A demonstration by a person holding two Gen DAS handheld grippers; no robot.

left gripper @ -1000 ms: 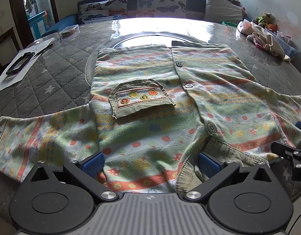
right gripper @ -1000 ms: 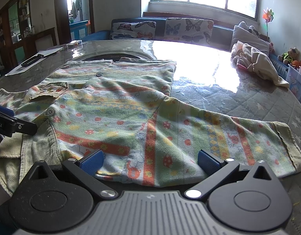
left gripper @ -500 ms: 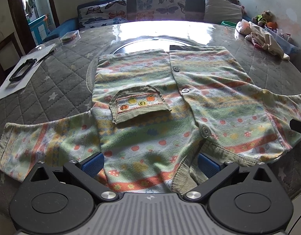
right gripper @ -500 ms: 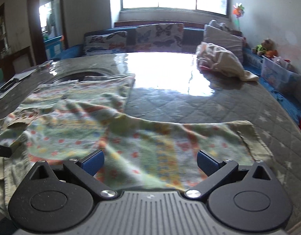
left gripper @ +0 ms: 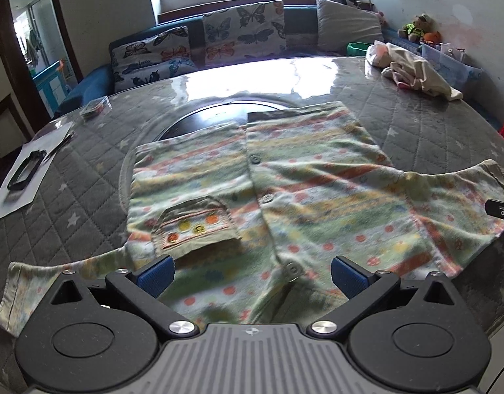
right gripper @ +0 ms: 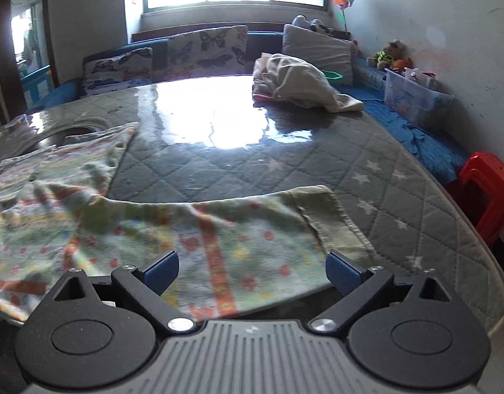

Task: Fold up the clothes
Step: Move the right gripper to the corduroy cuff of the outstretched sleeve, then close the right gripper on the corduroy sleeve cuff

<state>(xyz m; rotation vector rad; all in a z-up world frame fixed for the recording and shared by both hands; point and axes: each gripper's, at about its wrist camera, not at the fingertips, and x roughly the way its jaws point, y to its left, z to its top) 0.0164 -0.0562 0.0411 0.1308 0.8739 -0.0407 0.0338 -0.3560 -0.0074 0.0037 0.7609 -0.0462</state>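
Left wrist view shows the shirt [left gripper: 304, 203] spread face-up on the quilted table [left gripper: 87, 170], collar end toward the camera, hem toward the sofa [left gripper: 199, 49], sleeves running left to right; left gripper [left gripper: 252, 271] hovers over the collar, fingers spread wide, gripping nothing; right gripper [right gripper: 252, 271] is likewise spread above the right sleeve [right gripper: 238, 239]; a crumpled cloth pile [left gripper: 416, 72] lies well beyond the shirt; a paper sheet [left gripper: 25, 177] lies at the table's left edge.
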